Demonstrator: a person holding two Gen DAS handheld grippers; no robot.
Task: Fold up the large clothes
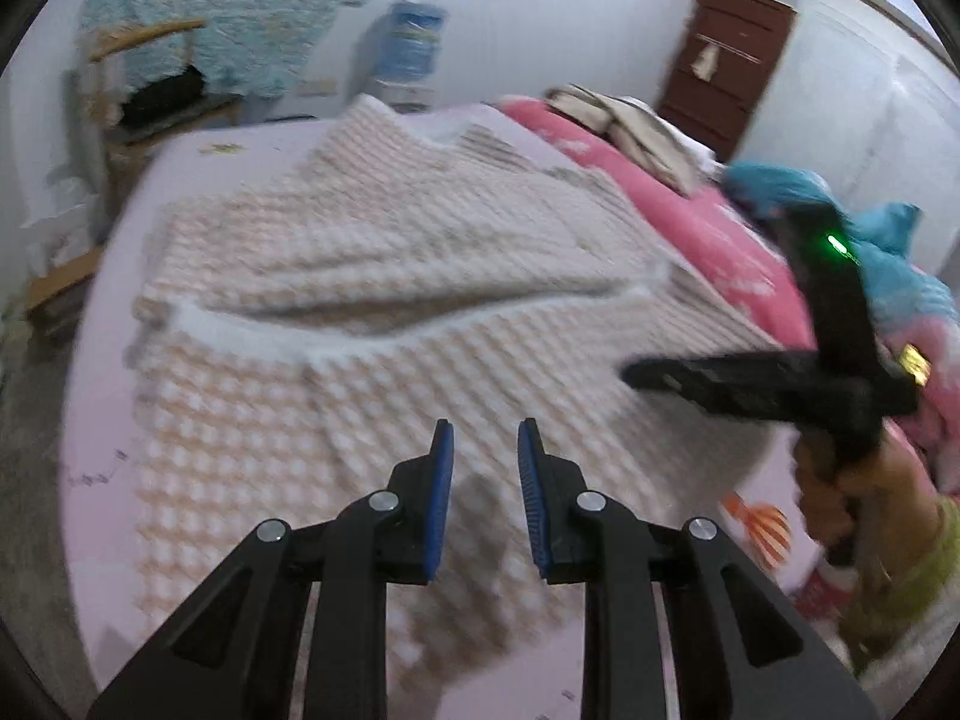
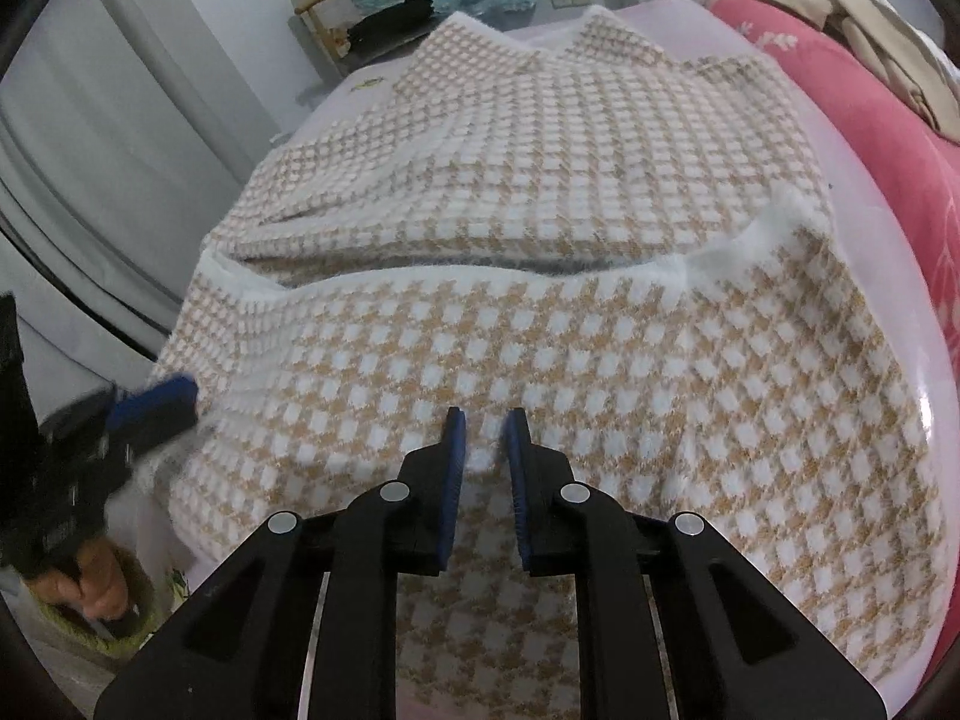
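Note:
A tan-and-white checked sweater (image 1: 390,252) (image 2: 540,330) lies spread on a lilac bed sheet (image 1: 198,162) (image 2: 900,312). A white fuzzy edge (image 2: 420,279) runs across its middle, where one layer lies over another. My left gripper (image 1: 485,429) hovers over the near part of the sweater, its blue pads apart with nothing between them. My right gripper (image 2: 485,417) also hangs above the near fabric, its jaws slightly apart and not pressing on cloth. In the left wrist view a hand holds the right tool's black housing (image 1: 828,312) at the right. The left tool's blue pad (image 2: 159,396) shows by the sweater's left edge.
A pink quilt (image 1: 690,210) (image 2: 888,138) borders the right side of the bed, with folded beige clothes (image 1: 630,120) (image 2: 870,18) on it. Blue cloth (image 1: 900,276) lies farther right. Beyond the bed are a wooden chair (image 1: 150,90) (image 2: 354,6), a water bottle (image 1: 411,42) and a brown door (image 1: 726,72).

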